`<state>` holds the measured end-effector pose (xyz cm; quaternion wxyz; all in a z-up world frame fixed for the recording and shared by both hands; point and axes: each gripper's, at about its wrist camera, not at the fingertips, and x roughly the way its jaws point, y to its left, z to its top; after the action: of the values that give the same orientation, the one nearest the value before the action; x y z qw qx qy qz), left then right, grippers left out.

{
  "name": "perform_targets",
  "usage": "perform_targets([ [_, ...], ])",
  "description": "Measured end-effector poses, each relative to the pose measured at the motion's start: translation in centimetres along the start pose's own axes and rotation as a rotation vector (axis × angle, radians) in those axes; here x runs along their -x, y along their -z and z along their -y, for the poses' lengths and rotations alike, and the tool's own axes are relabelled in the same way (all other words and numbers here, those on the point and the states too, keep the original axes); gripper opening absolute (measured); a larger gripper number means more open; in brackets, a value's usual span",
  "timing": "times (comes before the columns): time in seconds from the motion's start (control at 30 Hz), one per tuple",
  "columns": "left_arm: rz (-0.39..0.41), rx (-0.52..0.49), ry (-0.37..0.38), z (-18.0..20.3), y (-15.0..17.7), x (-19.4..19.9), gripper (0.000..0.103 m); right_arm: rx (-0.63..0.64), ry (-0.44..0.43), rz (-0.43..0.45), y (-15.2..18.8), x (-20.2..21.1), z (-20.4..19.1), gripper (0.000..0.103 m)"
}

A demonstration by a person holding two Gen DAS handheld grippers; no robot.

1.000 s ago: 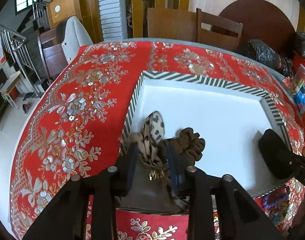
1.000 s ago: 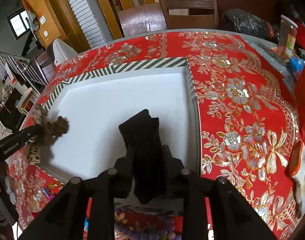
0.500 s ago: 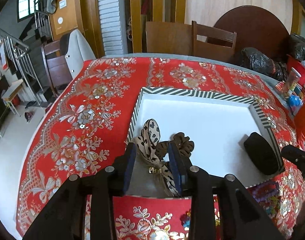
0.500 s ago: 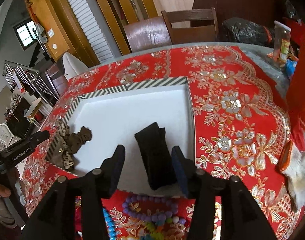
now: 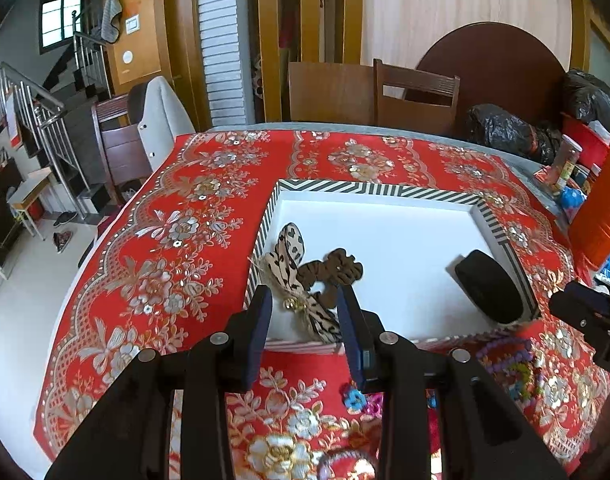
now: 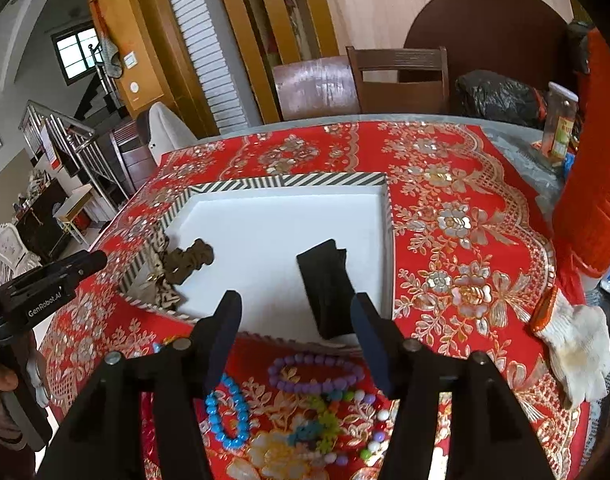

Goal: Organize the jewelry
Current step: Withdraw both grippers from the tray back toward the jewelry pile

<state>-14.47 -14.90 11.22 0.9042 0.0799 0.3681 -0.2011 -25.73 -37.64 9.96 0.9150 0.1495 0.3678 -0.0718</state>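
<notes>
Now | tray (image 5: 377, 190): square, striped rim | scrunchie (image 5: 337, 270): brown, ruffled fabric

Leopard bow (image 5: 291, 268), brown scrunchie (image 5: 337, 270), possibly a black headband (image 5: 489, 286) lie in striped tray (image 5: 369, 190).

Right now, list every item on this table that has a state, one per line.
Striped tray: holds three items.
Leopard scrunchie: in tray, released.
Black headband: in tray, released.
Purple bracelet: on cloth, outside tray.
Blue bracelet: on cloth, outside tray.
Left claw: open, empty.
Right claw: opening, empty.
</notes>
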Motion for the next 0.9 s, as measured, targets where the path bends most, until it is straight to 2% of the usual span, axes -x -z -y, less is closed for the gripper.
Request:
perform_targets([
  [0.4,0.024,-0.004,-0.004,0.1,1.6,2.8,0.023,0.04,-0.004,0.016,1.3,2.1,-1.4,0.061],
  [0.9,0.018,0.0,-0.001,0.3,3.0,3.9,0.023,0.046,0.01,-0.001,2.4,2.9,-1.2,0.064],
])
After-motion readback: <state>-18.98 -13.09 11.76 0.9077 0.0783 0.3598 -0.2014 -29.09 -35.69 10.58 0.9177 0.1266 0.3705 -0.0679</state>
